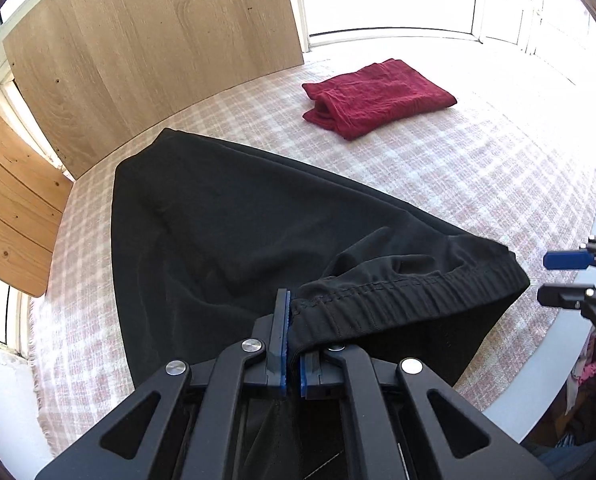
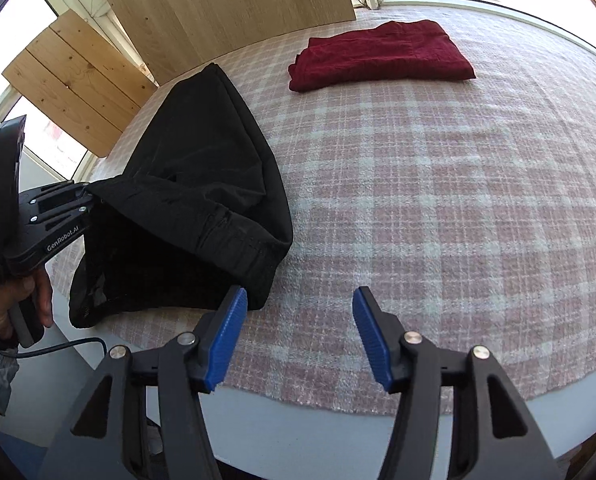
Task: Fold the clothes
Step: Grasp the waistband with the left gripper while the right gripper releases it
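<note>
Black shorts held at one corner only

The soft black shorts point(image 1: 258, 232) lie on the checked pink desk cloth point(image 2: 437, 208); the left gripper point(image 1: 292, 344) is clamped on the waistband, the right gripper point(image 2: 296, 340) has jaws apart, empty, so the cloth could be dragged crooked

Black shorts point(image 1: 238, 220); dark red folded garment point(image 1: 377, 98); pink-white plaid cloth point(image 2: 437, 200); blue-padded tongs point(image 2: 298, 336).

White table point(image 2: 337, 424), pink and white checked cloth point(image 2: 437, 200) spread over it, black clothes point(image 1: 258, 220) and folded red clothes point(image 1: 377, 98) lying well apart on the cloth
</note>
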`<move>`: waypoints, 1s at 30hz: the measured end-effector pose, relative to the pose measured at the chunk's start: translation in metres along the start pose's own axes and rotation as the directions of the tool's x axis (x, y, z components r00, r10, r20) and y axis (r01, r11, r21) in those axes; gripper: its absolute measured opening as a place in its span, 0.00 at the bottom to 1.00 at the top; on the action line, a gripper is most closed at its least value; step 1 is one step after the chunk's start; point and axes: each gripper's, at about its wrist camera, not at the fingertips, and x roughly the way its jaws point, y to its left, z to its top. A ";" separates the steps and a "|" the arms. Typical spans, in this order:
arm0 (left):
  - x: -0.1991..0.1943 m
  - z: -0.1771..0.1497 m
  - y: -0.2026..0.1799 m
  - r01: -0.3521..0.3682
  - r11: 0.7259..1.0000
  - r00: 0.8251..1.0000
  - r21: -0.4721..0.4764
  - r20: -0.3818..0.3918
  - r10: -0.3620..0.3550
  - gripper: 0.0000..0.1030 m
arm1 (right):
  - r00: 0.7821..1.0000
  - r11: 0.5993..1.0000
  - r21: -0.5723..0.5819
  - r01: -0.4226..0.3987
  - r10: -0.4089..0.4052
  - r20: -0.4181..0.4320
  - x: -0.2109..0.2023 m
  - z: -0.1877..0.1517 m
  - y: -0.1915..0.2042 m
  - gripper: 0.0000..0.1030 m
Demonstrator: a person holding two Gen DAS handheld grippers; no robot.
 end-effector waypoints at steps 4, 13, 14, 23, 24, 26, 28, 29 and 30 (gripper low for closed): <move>-0.003 0.008 0.010 0.042 0.999 0.999 0.013 -0.006 -0.042 0.03 | 0.992 0.979 0.162 -0.125 0.122 0.028 0.009 -0.037 0.011 0.53; -0.012 0.015 0.014 0.094 0.980 0.995 0.178 0.027 -0.100 0.03 | 0.960 0.897 0.356 -0.264 0.207 0.189 0.044 -0.064 0.061 0.53; -0.013 0.015 0.015 0.096 0.978 0.994 0.186 0.030 -0.104 0.03 | 0.957 0.895 0.359 -0.265 0.200 0.208 0.047 -0.064 0.066 0.53; -0.022 0.019 0.019 0.111 0.961 0.989 0.252 0.063 -0.131 0.03 | 0.924 0.864 0.392 -0.315 0.185 0.335 0.069 -0.065 0.100 0.52; -0.023 0.020 0.018 0.111 0.958 0.989 0.264 0.069 -0.133 0.04 | 0.919 0.856 0.402 -0.324 0.185 0.347 0.070 -0.066 0.102 0.52; -0.026 0.023 0.016 0.112 0.951 0.987 0.289 0.076 -0.140 0.04 | 0.910 0.840 0.422 -0.342 0.185 0.371 0.071 -0.067 0.106 0.52; -0.028 0.024 0.016 0.116 0.945 0.986 0.307 0.082 -0.148 0.04 | 0.904 0.829 0.435 -0.353 0.181 0.388 0.074 -0.068 0.110 0.52; -0.029 0.025 0.016 0.118 0.942 0.985 0.314 0.085 -0.151 0.04 | 0.902 0.827 0.437 -0.353 0.178 0.392 0.075 -0.068 0.112 0.51; -0.029 0.026 0.017 0.120 0.940 0.984 0.319 0.087 -0.155 0.04 | 0.901 0.825 0.440 -0.354 0.175 0.397 0.077 -0.068 0.114 0.49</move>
